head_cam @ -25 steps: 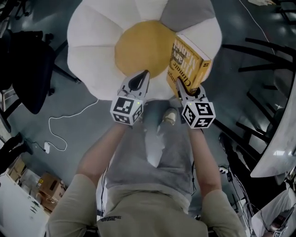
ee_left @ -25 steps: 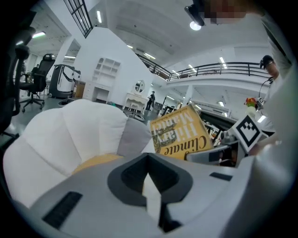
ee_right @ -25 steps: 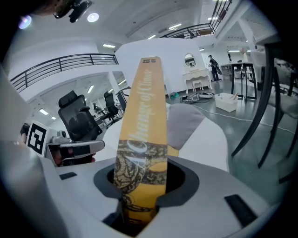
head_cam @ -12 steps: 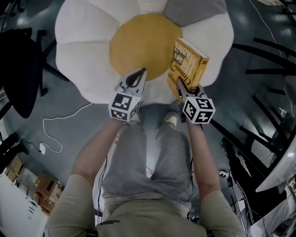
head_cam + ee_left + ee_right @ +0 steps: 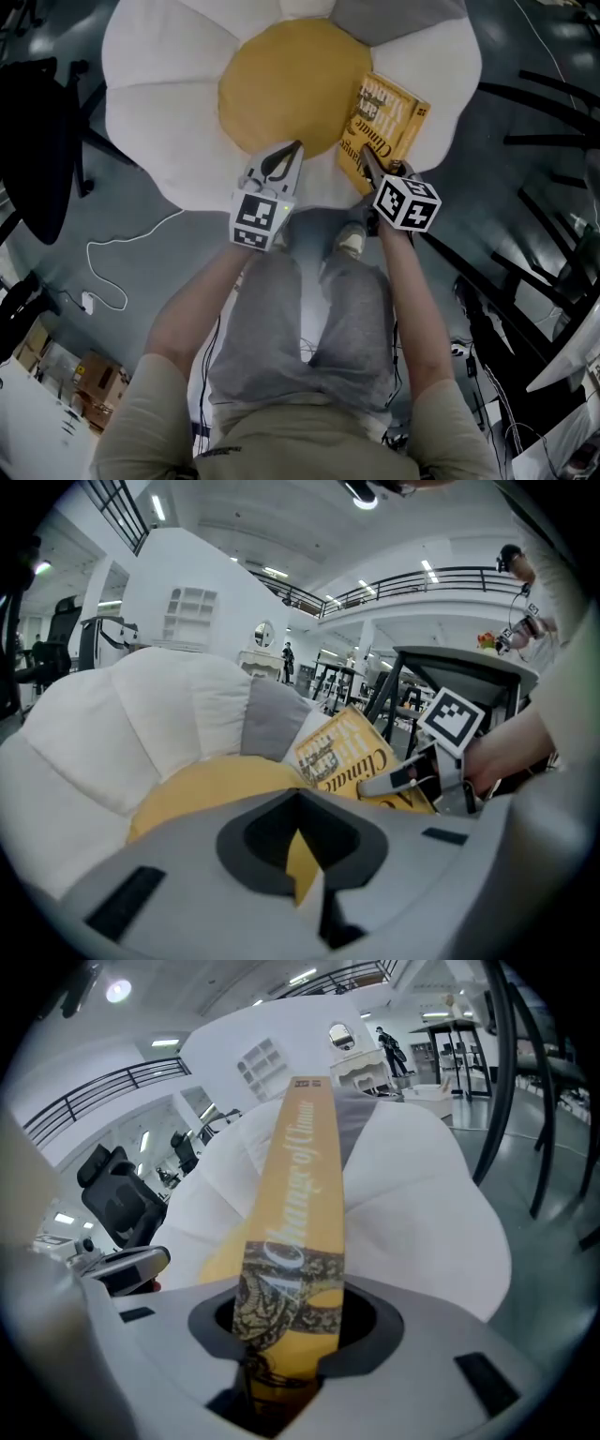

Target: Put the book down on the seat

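Book (image 5: 384, 127): yellow hardback with dark lettering and a patterned band. It is over the white petal at 3 o'clock of the yellow centre (image 5: 281, 89) of the flower-shaped seat (image 5: 159, 112). Cannot tell whether it touches the cushion. Right gripper (image 5: 372, 169) has its jaws clamped on the book's near end, roughly half open around it.

Head view shows the front cover from above, long side running 12 to 6. Right gripper view shows only the spine (image 5: 300, 1194), edge-on, running up out of the jaws, with white petals behind. Left gripper view shows the cover (image 5: 342, 757) tilted, leaning toward the grey petal (image 5: 272, 719), with the right gripper (image 5: 389, 782) and its marker cube (image 5: 457, 719) on the lower edge.

Left gripper (image 5: 289, 155): jaws drawn together to a point, nothing between them, only a sliver of yellow cushion through the slit. It sits at 6 o'clock of the yellow centre.

Both forearms stretch forward side by side, and both grippers point down toward 12.

Office chair (image 5: 42, 141) at 9 o'clock of the seat. White cable (image 5: 122, 272) on the floor at 7.
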### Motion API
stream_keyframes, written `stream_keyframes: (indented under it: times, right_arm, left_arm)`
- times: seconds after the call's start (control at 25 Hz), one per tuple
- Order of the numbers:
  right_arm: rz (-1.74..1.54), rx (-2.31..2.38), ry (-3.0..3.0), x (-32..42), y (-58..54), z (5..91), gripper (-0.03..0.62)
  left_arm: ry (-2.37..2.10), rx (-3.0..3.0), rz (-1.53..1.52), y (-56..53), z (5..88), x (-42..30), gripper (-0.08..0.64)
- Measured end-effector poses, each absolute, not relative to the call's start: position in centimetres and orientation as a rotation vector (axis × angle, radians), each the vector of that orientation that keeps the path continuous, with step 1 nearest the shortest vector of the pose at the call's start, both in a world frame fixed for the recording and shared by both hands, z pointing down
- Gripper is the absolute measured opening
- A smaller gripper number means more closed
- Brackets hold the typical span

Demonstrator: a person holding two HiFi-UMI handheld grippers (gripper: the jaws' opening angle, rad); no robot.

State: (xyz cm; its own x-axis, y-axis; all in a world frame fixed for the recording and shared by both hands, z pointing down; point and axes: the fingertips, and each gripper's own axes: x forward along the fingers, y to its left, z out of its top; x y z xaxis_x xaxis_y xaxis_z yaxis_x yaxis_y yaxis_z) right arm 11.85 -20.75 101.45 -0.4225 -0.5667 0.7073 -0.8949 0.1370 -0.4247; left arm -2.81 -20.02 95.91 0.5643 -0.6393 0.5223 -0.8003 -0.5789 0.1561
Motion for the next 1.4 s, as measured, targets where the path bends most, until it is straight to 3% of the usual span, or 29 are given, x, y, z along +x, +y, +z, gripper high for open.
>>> stream_keyframes:
  times: [0.12, 0.24, 0.72, 1.4]
  right_arm:
    - [1.09, 1.383, -2.021, 12.0, -21.1, 101.8, 0.177]
    - [1.062, 1.358, -2.005, 12.5, -20.9, 102.1, 0.273]
    - [0.965, 1.393, -1.909, 14.6, -19.8, 98.2, 0.303]
    - [0.832, 1.379, -1.981, 13.2, -20.0, 83.5, 0.296]
  left_arm:
    - [-1.165, 2.442, 0.595, -20.2, 95.8, -2.7, 0.009]
    - [-1.204, 2.425, 0.573, -20.9, 95.1, -3.0, 0.009]
    - [-1.283, 2.387, 0.555, -21.5, 89.8, -5.2, 0.009]
    - [-1.32, 2.421, 0.542, -20.9, 76.3, -6.4, 0.009]
